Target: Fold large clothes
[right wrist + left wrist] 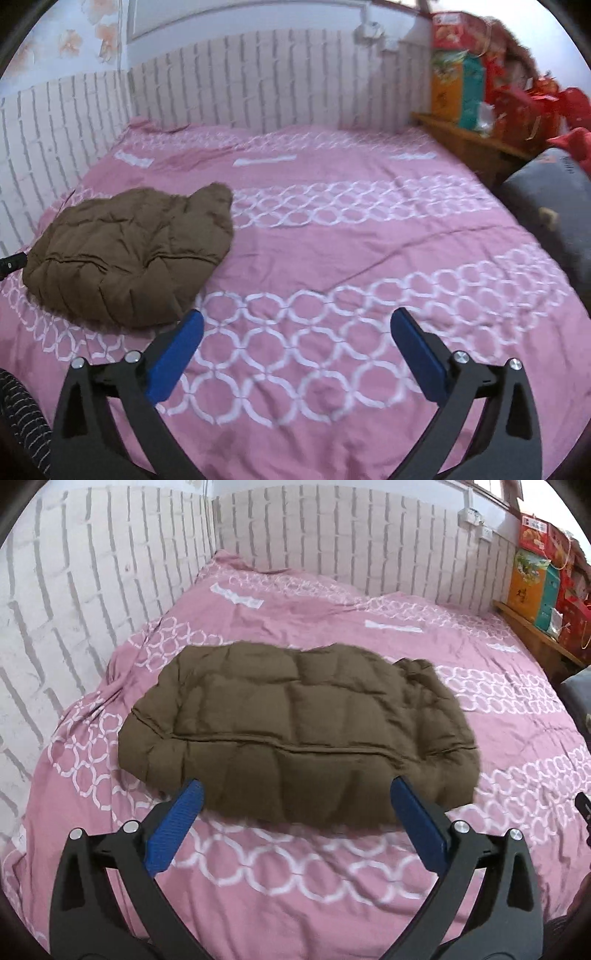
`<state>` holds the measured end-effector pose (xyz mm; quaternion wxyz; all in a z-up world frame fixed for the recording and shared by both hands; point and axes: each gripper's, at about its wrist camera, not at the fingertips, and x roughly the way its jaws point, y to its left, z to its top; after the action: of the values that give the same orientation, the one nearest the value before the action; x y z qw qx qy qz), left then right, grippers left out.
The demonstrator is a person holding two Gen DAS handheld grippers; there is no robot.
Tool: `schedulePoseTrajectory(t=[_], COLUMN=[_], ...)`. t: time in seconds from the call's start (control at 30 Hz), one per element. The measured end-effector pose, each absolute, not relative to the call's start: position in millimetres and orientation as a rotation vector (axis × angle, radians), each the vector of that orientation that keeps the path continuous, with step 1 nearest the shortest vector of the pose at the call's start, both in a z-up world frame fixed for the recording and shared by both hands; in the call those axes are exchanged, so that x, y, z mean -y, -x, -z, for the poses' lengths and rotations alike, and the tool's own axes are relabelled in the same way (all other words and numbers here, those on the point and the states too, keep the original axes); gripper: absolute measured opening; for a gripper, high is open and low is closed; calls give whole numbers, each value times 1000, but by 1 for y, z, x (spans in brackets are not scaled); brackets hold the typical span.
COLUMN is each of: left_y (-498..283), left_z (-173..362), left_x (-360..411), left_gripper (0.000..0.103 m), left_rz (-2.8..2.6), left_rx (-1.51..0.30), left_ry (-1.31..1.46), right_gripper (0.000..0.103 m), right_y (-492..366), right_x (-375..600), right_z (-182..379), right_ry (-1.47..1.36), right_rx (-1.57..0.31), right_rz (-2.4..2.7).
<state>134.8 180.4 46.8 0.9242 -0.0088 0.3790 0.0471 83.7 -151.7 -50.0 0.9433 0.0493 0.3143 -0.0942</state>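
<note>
Left wrist view: brown puffer jacket (pixel 295 734) lies folded into a compact bundle mid-frame on pink bedspread (pixel 295 878). Left tool (pixel 295 801) and right tool (pixel 295 321) gape wide w/ nothing held, clear of it; fold looks done.

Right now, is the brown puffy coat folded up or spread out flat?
Folded. The brown coat lies on the pink bedspread as a compact bundle, one layer doubled over another along a seam, no sleeves sticking out. Neither tool touches it.

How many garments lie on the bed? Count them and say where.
1: a brown padded jacket, folded, on the pink bedspread toward the brick-pattern wall. Others could be outside the views.
</note>
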Motion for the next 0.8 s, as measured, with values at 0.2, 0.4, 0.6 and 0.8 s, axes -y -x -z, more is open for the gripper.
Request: schedulePoseTrajectory(t=[0.2, 0.4, 0.6, 0.8], left_y=[-119, -99, -89, -82], left_z=[-72, -98, -114, -118], left_x=[-125, -89, -73, -66], left_gripper=[100, 100, 100, 100], left_rz=[-78, -43, -25, -24], left_rx=[-715, -648, -634, -637], left_ry=[-69, -146, -138, -122], right_gripper=[101, 101, 101, 101], right_y=[-76, -77, -74, -67], right_x=[137, 120, 117, 117], right_z=[24, 10, -7, -17], right_ry=[-41, -28, -44, -45], right_rx=[-631, -614, -615, -599], right_rz=[243, 175, 155, 151])
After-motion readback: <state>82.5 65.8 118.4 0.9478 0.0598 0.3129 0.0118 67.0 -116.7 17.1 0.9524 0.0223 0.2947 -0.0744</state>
